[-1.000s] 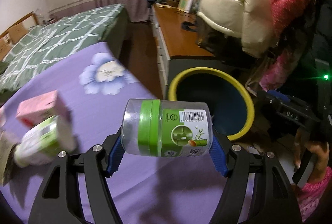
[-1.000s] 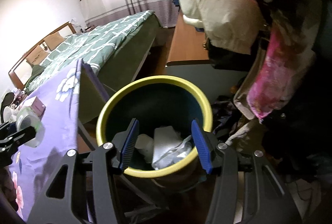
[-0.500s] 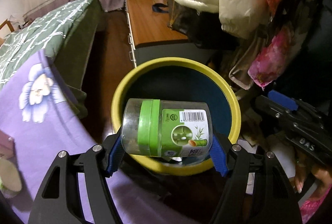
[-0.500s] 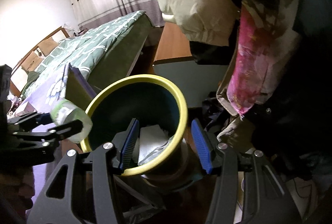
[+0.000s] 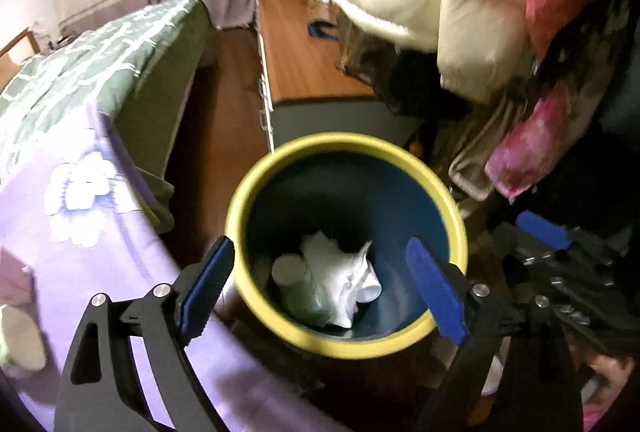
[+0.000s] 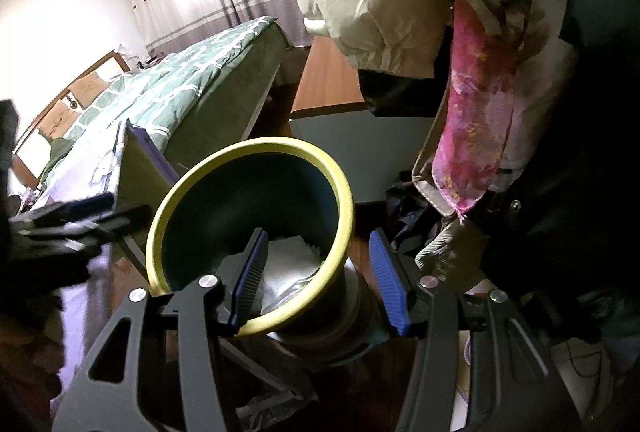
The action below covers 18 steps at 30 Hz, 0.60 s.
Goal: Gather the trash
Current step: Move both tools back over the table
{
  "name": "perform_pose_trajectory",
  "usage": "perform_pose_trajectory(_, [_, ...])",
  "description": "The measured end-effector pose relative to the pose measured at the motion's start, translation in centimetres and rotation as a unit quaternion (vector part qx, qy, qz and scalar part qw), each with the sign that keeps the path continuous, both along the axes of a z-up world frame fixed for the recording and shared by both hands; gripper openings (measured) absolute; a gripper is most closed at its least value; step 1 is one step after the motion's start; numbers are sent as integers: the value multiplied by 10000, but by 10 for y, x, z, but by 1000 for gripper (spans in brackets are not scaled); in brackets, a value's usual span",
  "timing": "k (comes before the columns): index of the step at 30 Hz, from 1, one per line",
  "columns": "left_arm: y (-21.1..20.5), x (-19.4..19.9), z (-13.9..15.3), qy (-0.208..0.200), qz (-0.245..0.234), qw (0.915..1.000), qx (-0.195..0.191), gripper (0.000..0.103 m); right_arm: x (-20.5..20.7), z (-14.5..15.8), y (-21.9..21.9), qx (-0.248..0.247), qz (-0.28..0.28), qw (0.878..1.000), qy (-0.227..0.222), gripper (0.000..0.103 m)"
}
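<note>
So my left gripper point(image 5: 320, 284) is hanging right over the round bin with the yellow rim and dark blue inside point(image 5: 456, 228), and its jaws have just been opening. They're spread wide now with nothing between them. Down in the bin I'm seeing a pale cylinder-shaped container point(image 5: 290, 272) lying next to a crumpled white paper wad point(image 5: 340, 284), so the trash is sitting in the bottom where it belongs.

My right gripper point(image 6: 320, 272) is sitting half-spread with the near edge of the bin's rim between the jaws. I can't really tell if the pads are pressing it, looks like they aren't.

Stuff I'm worrying about: the bin looks tilted in the right view, so bumping that rim while pulling away could tip it and dump everything. Also the purple flowered tablecloth point(image 5: 60, 240) is just beside my left jaw, and there's more stuff at its edge, so swinging back carelessly could snag the cloth or knock things off.
</note>
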State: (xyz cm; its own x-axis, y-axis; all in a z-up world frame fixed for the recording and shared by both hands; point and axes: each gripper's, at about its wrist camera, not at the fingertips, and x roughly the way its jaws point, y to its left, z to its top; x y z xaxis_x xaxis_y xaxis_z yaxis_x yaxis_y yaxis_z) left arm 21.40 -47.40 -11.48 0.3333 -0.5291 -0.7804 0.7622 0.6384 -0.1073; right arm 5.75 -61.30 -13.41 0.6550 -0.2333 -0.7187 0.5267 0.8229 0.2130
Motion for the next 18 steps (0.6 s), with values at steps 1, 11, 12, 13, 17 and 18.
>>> perform_pose_trajectory(1, [11,-2,10,-43,69,9999,-107,88,1,0,2,2,20,10000,-2,51])
perform_pose_trajectory(11, [141,-36,77,-767,1058,9889,-710,96,19,6,41,-17,487,9988,-25,51])
perform_pose_trajectory(12, [160,-37,80,-778,1234,9866,-735,96,22,8,47,-30,559,9984,-27,51])
perform_pose_trajectory(13, [178,-36,83,-770,1396,9843,-753,96,25,9,53,-47,633,9980,-31,51])
perform_pose_trajectory(17, [249,-40,85,-754,2087,9718,-803,96,39,16,80,-105,922,9957,-47,51])
perform_pose_trajectory(18, [272,-42,85,-794,2321,9665,-760,96,43,17,88,-117,989,9950,-47,51])
